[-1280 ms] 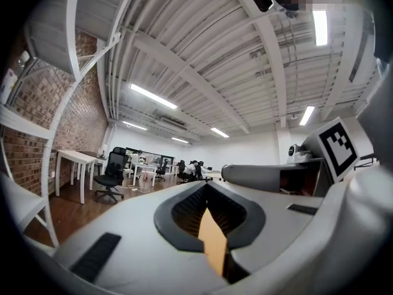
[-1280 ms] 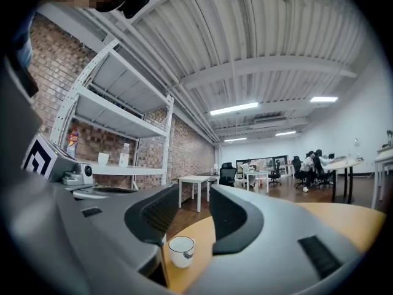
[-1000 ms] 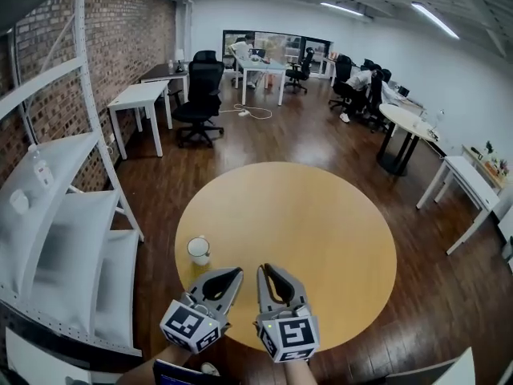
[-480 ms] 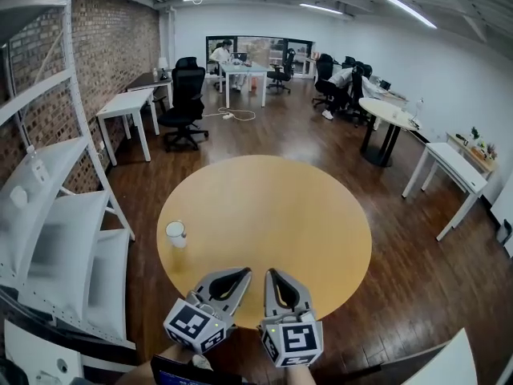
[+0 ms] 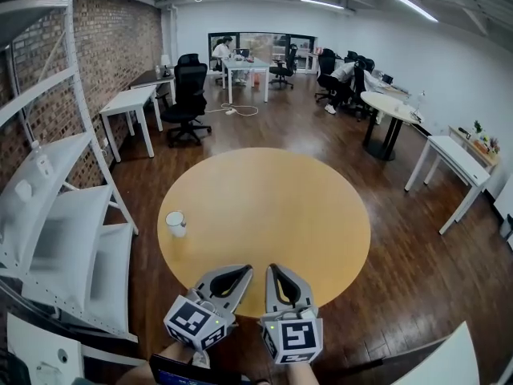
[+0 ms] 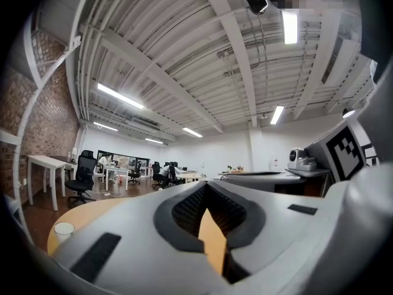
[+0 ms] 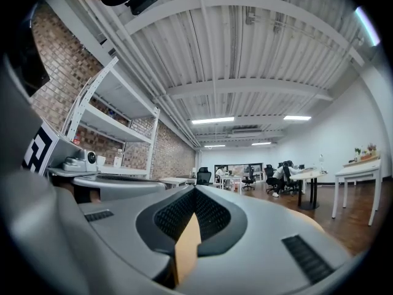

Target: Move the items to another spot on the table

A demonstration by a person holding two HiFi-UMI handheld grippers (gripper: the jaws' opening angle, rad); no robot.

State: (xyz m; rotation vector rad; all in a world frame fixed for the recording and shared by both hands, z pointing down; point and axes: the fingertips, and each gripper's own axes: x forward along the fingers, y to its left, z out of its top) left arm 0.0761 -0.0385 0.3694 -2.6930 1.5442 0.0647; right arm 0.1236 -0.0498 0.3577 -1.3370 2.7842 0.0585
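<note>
Cup (image 5: 175, 223) is standing upright near the left edge of the round table (image 5: 313, 207), well apart from your left gripper (image 5: 243, 271) and right gripper (image 5: 273, 269). Both are hovering at the near edge, jaws closed together and gripping nothing. That layout is fitting either a cup awaiting pickup or one sitting in its new spot.

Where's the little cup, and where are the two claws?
White cup (image 5: 175, 223): head view, middle of the cup.
Left claw (image 5: 242, 272): head view, between its closed tips.
Right claw (image 5: 274, 270): head view, between its closed tips.
</note>
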